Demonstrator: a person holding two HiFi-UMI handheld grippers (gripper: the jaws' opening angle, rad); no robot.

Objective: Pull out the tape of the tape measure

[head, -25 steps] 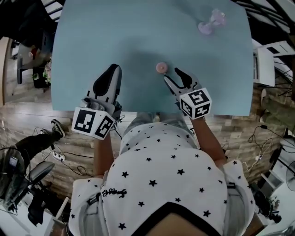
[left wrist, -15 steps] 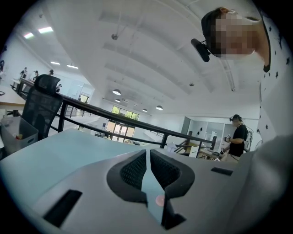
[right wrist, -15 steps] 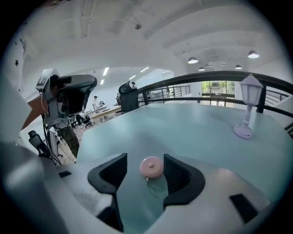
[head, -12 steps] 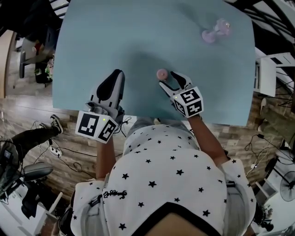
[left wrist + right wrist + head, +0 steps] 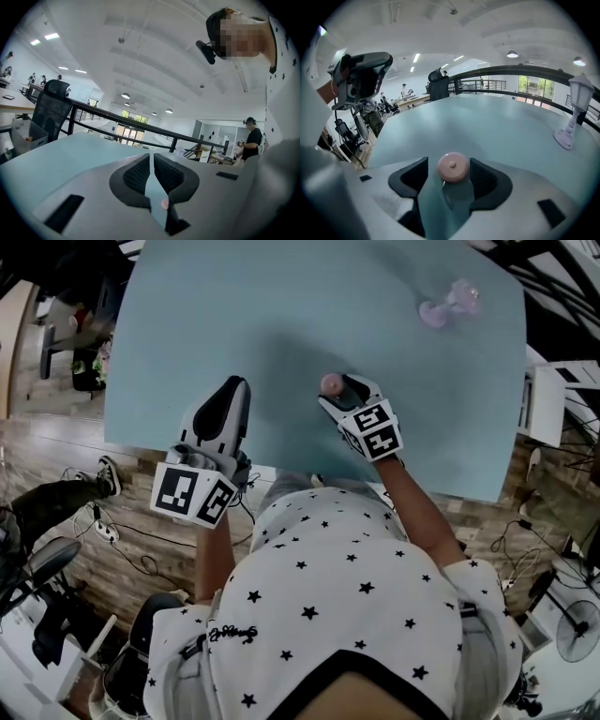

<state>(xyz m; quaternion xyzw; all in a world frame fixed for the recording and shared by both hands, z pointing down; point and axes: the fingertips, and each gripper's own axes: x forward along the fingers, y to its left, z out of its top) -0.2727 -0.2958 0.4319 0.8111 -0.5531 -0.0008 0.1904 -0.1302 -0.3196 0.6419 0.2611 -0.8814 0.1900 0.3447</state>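
The right gripper (image 5: 449, 183) points down at the table (image 5: 281, 306) with its jaws spread wide; they have just been opening. Between them sits the tape measure (image 5: 452, 167), a small round pink case with a little knob in the middle of its face. It is not clamped. There is a clear gap on the left-hand pad's side, and the other pad (image 5: 485, 178) stands just beside the case. From above, the tape measure lies on the table close to the near edge, roughly in the middle of its width, with the right gripper's tips on either side of it.

The left gripper (image 5: 152, 168) has its jaws together with nothing between them. It sits over the near left part of the table, pointing away from the person, well apart from the tape measure. Whether it touches the tabletop I can't tell.

The table is a plain pale teal. At its far right corner stands a small lamp model (image 5: 572, 112), well away from both grippers. The person wears a white shirt (image 5: 319, 596) with black stars. Around the table is a wood floor (image 5: 131, 512) with cables. A black chair (image 5: 49, 110) stands past the table's left side, and another person (image 5: 253, 140) stands in the background.
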